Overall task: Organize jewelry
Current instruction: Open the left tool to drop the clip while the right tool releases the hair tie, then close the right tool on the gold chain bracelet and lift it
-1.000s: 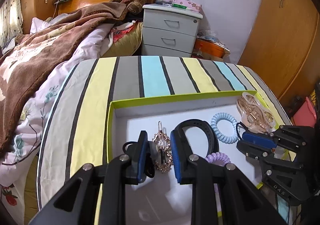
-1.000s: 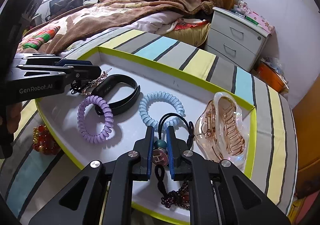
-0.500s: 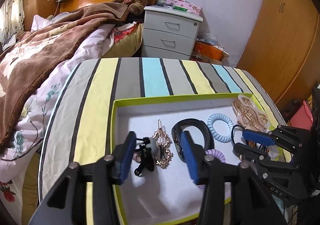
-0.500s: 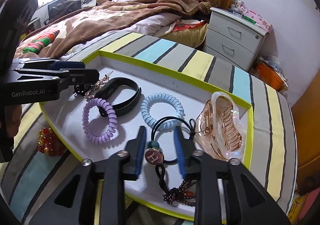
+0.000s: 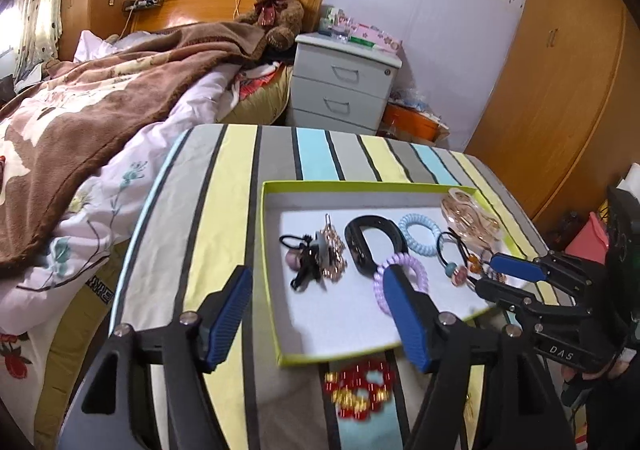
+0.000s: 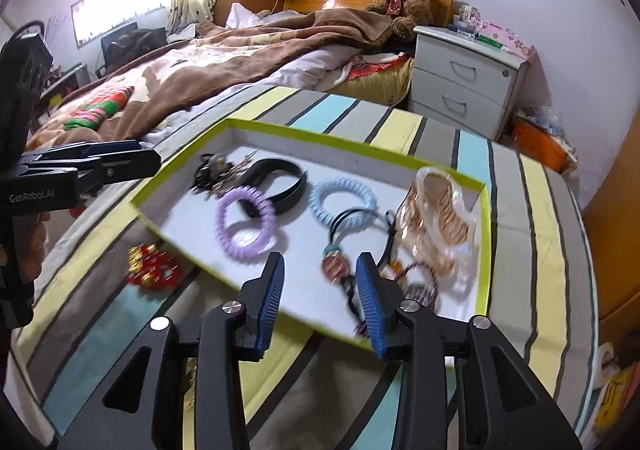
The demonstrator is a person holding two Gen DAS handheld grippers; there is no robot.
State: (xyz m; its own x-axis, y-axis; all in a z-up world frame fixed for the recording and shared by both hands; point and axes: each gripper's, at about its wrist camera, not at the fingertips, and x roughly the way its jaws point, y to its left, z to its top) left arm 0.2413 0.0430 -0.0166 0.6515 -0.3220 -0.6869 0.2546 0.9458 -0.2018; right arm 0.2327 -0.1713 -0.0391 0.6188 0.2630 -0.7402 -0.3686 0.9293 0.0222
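Observation:
A green-rimmed tray (image 5: 360, 183) (image 6: 352, 142) holds a black hair tie with a gold clip (image 5: 316, 254) (image 6: 220, 170), a black band (image 5: 370, 238), a purple coil (image 6: 246, 226), a blue coil (image 6: 344, 202), a clear claw clip (image 6: 440, 218) and a charm hair tie (image 6: 336, 266). My left gripper (image 5: 316, 278) hangs over the tray's near left corner, its jaws opening and empty. My right gripper (image 6: 320, 264) is above the tray's front edge. Its jaws are opening, and the charm tie lies beyond them, untouched. A red bead bracelet (image 5: 358, 390) (image 6: 152, 266) lies on the cloth outside the tray.
The tray sits on a striped tablecloth (image 5: 224, 210). Left of it is a bed with a brown blanket (image 5: 100, 118). A grey nightstand (image 5: 344, 86) and a teddy bear (image 5: 276, 14) stand behind. Wooden wardrobe doors (image 5: 560, 90) are at the right.
Both grippers opened and let go: the left of the black hair tie with gold clip, the right of the charm hair tie. Both pulled back and up from the tray.

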